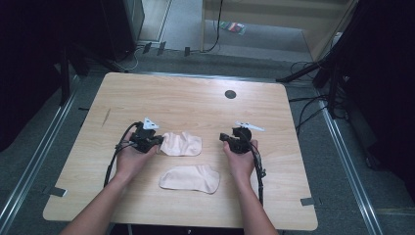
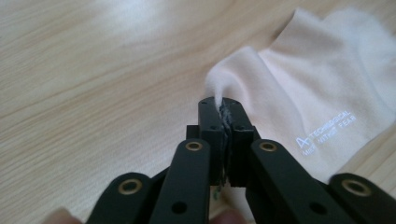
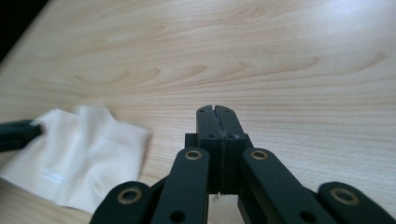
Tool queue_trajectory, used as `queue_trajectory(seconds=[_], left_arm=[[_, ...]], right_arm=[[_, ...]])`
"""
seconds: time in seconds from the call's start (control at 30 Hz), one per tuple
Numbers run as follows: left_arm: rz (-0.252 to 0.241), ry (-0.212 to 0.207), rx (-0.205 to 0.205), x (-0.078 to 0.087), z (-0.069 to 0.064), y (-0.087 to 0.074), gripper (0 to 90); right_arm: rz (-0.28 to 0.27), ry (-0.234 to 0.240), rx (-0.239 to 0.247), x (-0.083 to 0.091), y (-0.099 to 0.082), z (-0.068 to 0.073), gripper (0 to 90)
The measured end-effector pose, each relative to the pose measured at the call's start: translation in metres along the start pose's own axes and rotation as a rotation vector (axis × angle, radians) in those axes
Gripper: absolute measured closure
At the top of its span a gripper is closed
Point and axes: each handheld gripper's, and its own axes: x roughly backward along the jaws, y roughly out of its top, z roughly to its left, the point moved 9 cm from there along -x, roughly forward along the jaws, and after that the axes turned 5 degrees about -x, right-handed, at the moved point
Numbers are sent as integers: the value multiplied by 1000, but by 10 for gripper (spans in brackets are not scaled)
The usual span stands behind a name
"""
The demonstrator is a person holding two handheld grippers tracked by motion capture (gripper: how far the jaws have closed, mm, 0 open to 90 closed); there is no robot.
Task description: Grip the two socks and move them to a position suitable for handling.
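Observation:
Two pale pink socks lie on the wooden table (image 1: 186, 98). The farther sock (image 1: 182, 144) is rumpled, and my left gripper (image 1: 157, 141) is shut on its left edge. In the left gripper view a pinch of that sock (image 2: 299, 93), which bears white printed lettering, sticks up between the closed jaws of my left gripper (image 2: 223, 103). The nearer sock (image 1: 190, 178) lies flat between the person's forearms. To the right of the socks, my right gripper (image 1: 224, 137) is shut with nothing in it. The right gripper view shows my right gripper (image 3: 216, 110) over bare wood, the rumpled sock (image 3: 79, 154) at its left.
A round dark grommet hole (image 1: 230, 94) sits near the table's far edge. Cables trail from both grippers along the forearms. Around the table are a grey floor, metal rails and dark stands.

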Motion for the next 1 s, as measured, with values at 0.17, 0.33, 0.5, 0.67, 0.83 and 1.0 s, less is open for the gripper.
queue_trajectory(seconds=[0.17,0.33,0.5,0.67,0.83,1.0], left_arm=[[-72,10,33,7,4,5,553],[-75,27,61,6,3,1,540],[-39,53,93,3,9,-9,539],[-2,54,63,-1,4,-14,581],[-13,55,57,-2,1,-14,741],[-11,40,63,2,1,-15,882]], right_arm=[[-14,77,51,4,0,11,726],[10,45,181,-4,-10,30,616],[47,-10,266,-23,-23,37,544],[56,-57,361,-35,-31,40,563],[29,-114,459,-35,-34,41,731],[37,-97,445,-33,-36,42,856]])
